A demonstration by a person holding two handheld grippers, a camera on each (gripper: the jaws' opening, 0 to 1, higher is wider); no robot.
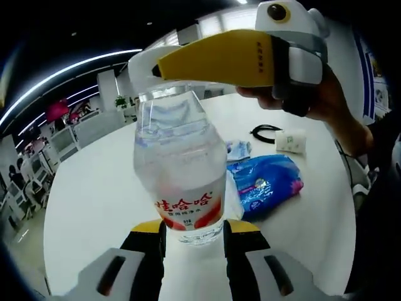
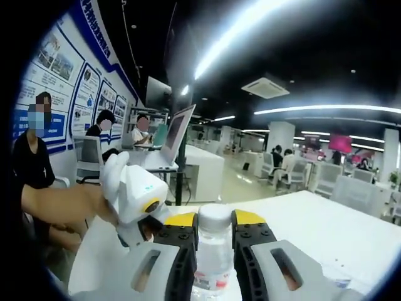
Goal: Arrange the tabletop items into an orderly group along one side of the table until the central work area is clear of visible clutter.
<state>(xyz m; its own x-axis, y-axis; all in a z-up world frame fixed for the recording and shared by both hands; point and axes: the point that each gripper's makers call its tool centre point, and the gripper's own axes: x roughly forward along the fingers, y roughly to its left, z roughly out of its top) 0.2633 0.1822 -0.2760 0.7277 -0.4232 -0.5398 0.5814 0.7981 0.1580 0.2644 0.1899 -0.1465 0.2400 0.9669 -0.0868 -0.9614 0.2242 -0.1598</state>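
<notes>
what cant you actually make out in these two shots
- Left gripper view: the water bottle base is hidden between the left claw jaws.
- Left gripper view: the right claw covers the bottle's cap, so its grip can't be confirmed there.
- Left gripper view: print on the blue packet and small white pack is too small to read.
- Right gripper view: the bottle's body is cut off by the bottom edge, and wall posters are blurred.

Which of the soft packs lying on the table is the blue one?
The large blue pack right of the bottle; the smaller white pack lies farther back.
</notes>
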